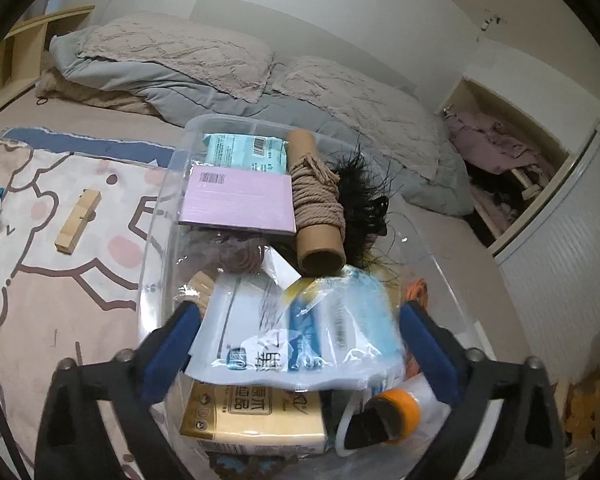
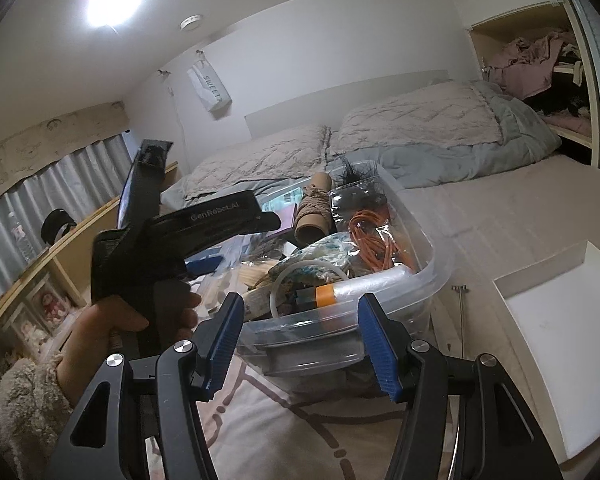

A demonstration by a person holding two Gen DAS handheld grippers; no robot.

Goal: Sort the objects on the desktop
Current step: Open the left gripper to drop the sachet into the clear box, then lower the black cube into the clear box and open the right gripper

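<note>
Crinkled clear packet (image 1: 332,320) on top of the heap at the near end of the clear plastic bin (image 1: 156,216), flat, printed end toward the camera. Blue strip inside it lengthways, pointing toward the bin's far end.

Left tongs (image 1: 300,312) spread wide over the bin, one blue pad on each side of the packet, neither pressing on it. Left hand (image 2: 112,320) around the handle, just left of the bin.

Under the packet, at the bin's near wall: yellow box (image 1: 252,416) and orange tape roll (image 1: 400,408). Mid-bin: cardboard tube (image 1: 320,216) wound with rope, long axis down the bin's length, open end toward the packet. Left of the tube, a flat pink box (image 1: 240,200); beyond that, a teal pack (image 1: 240,152) at the bin's far wall. Black feathery bundle (image 1: 364,200) on the tube's right.

Right tongs (image 2: 300,336) partly spread, pinching nothing, just short of the bin's near wall.

Outside the bin, well to its left, a wooden block (image 1: 78,220) on the cartoon-print blanket (image 1: 40,300).
</note>
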